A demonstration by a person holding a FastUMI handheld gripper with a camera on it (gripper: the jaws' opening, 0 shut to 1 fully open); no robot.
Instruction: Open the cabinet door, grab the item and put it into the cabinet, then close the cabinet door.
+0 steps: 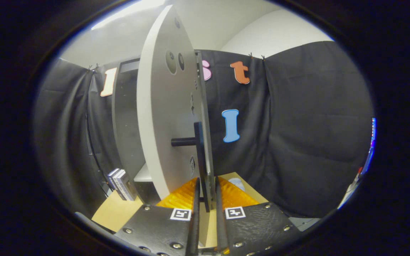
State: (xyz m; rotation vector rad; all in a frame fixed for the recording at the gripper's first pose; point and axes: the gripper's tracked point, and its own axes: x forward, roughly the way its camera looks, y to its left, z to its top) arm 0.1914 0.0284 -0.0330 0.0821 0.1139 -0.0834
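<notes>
One tool clamped on one door handle, one open cabinet door, two boxes beside cabinet

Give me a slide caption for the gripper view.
Gripper closed on the handle of the open cabinet door.

The gripper is pointing straight ahead, its two fingers standing upright and parallel, drawn close with only a narrow gap between them. Both fingers are pressing on the thin vertical handle bar held in that gap. The flat finger mounts are spreading wide below, each carrying a square marker.
</notes>
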